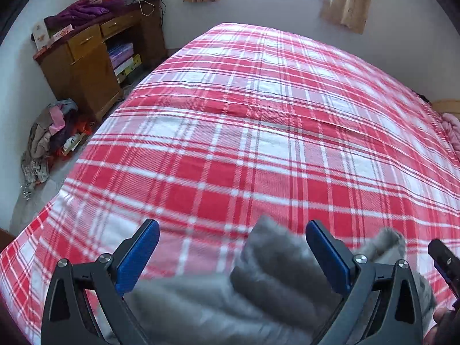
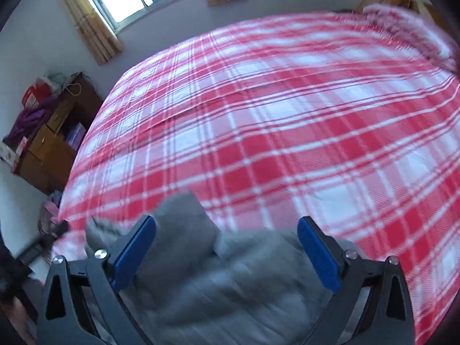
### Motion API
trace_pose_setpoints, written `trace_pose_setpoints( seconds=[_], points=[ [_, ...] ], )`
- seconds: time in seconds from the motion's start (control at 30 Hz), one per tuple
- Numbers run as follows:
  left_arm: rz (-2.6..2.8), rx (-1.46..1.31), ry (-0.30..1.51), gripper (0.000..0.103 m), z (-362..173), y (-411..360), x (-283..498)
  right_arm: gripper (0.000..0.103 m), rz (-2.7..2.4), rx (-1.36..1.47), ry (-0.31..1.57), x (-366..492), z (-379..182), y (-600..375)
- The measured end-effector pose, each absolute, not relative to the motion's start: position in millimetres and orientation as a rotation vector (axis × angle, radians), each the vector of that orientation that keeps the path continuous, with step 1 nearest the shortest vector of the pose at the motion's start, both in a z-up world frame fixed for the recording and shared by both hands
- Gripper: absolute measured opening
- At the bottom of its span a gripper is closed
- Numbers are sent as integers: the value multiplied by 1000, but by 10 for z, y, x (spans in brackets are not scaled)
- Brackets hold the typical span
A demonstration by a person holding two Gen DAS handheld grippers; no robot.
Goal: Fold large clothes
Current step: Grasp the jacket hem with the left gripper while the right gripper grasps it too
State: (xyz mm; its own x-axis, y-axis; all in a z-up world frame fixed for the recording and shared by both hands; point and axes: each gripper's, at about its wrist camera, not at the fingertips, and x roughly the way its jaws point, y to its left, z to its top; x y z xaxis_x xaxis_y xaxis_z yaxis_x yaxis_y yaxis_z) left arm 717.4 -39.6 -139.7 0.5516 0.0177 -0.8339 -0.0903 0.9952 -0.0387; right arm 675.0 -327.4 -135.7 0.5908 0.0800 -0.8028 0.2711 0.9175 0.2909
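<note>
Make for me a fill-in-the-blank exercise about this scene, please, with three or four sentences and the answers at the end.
1. The grey garment lies on a bed cover with a red and white ____ pattern.
2. Both the left gripper and the right gripper have their jaws ____.
3. The finger pads of the grippers are ____ in colour.
4. In the left wrist view, a purple garment lies on top of the wooden ____.

Answers: plaid; open; blue; desk
</note>
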Motion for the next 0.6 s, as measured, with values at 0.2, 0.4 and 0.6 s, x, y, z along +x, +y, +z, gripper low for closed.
trace_pose_setpoints(
  seconds=[0.2,0.4,0.6],
  points=[
    [15,40,1011,101,-1759,-550,7252,101,-51,360,1020,7224,-1598,-2962],
    [-152,-14,960,18,-1657,-440,6779,27,61,305,1073,6965,-1808,-2974],
    [-189,2,803,8,-1283,-338,6053,11,115,254,949,6244,-1502,-3182]
  ],
)
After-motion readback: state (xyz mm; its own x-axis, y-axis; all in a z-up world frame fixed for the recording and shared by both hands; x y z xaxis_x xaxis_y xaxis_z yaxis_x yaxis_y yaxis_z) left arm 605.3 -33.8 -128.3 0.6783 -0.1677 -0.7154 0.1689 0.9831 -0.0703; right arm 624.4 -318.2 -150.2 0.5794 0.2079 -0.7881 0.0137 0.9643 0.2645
